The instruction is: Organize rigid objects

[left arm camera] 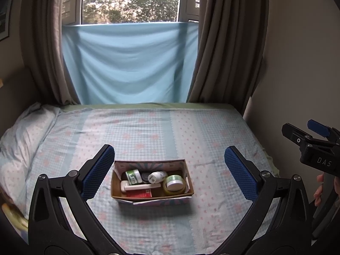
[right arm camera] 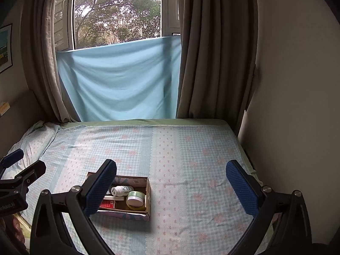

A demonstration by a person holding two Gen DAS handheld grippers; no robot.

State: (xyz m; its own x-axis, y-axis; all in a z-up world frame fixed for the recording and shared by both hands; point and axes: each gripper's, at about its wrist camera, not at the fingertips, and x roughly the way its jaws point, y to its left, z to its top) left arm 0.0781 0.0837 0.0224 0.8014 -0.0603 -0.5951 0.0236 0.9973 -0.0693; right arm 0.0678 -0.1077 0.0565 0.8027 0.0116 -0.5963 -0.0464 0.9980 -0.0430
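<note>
Both tongs, left (left arm camera: 169,175) and right (right arm camera: 171,189), are held wide open, empty; the open cardboard box of small containers (left arm camera: 152,180) is centred ahead of the left.

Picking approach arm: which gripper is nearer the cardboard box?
Left. The left gripper frames the cardboard box head-on; the right gripper sits off to the box's right.

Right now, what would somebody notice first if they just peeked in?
Probably the little cardboard box sitting alone in the middle of the checked bed, packed with small jars and a white bottle. Behind it, a pale blue sheet hangs across the window between brown curtains.
</note>
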